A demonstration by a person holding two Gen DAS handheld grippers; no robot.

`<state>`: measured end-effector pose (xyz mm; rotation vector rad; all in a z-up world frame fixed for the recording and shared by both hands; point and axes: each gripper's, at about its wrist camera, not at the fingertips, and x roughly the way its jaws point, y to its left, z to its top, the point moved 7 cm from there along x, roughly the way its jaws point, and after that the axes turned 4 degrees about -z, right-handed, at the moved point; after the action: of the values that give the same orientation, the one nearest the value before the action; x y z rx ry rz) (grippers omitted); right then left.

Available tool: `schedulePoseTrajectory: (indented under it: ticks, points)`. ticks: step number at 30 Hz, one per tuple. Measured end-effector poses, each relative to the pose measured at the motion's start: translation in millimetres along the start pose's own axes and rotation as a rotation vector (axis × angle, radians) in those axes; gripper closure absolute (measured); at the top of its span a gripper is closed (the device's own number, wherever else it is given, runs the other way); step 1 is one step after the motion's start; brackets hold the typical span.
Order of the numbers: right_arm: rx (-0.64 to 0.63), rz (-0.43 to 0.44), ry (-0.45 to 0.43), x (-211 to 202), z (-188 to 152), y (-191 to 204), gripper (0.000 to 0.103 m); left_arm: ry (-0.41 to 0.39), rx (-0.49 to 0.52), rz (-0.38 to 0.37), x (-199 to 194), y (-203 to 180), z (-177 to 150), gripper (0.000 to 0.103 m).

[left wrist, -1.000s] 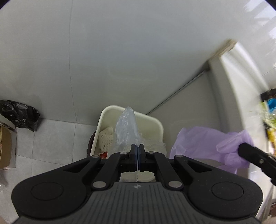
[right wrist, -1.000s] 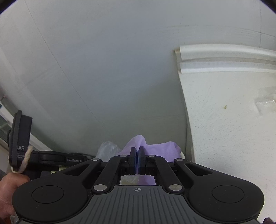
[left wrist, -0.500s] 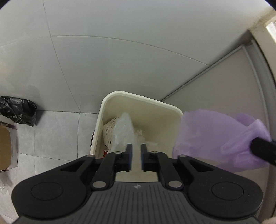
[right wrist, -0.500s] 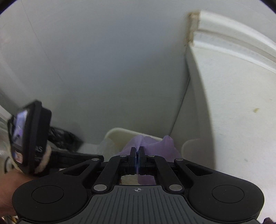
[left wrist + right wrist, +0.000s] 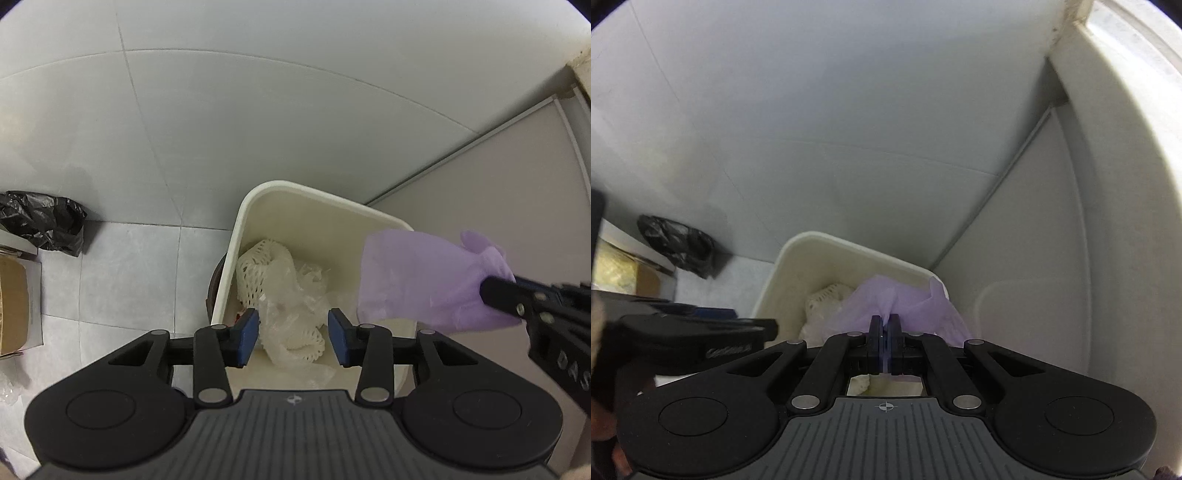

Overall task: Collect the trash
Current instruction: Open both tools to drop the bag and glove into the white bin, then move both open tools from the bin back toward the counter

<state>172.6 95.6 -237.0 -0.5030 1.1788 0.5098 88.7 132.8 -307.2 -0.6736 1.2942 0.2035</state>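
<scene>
A cream trash bin (image 5: 280, 188) stands on the floor below both grippers. My left gripper (image 5: 292, 334) hangs over it with its jaws opening and its blue pads (image 5: 247, 332) touching nothing. Beneath them, a crumpled clear plastic bag (image 5: 295, 314) lies loose in the bin beside a white foam net (image 5: 258, 266). My right gripper (image 5: 884, 332) is shut on a purple glove (image 5: 905, 299), which dangles over the bin's right rim (image 5: 820, 240). From the left wrist, the glove (image 5: 424, 280) hangs off the right gripper's fingers (image 5: 502, 291).
A black plastic bag (image 5: 44, 221) and a cardboard box (image 5: 11, 302) sit on the tiled floor to the left. A grey cabinet side (image 5: 498, 184) rises right of the bin, under a white counter edge (image 5: 1126, 147). A tiled wall stands behind.
My left jaws have parted and the clear bag has dropped from them into the bin. Both grippers have come down closer to the bin, the right bringing the glove over it.
</scene>
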Motion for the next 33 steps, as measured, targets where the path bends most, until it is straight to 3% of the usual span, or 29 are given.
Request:
schedulePoseTrajectory:
  ticks: [3,8,19,33]
  points:
    - [0.002,-0.004,0.022,4,2,3,0.089,0.002,-0.001,0.001,1,3,0,0.060]
    - [0.018,0.021,0.014,1,3,4,0.043,0.004,-0.004,0.006,7,6,0,0.054]
    - [0.010,0.056,0.012,-1,7,5,0.035,-0.001,0.004,0.010,7,7,-2,0.046]
    - [0.043,0.134,-0.089,-55,14,-6,0.023,-0.027,0.025,-0.014,-18,3,-5,0.029]
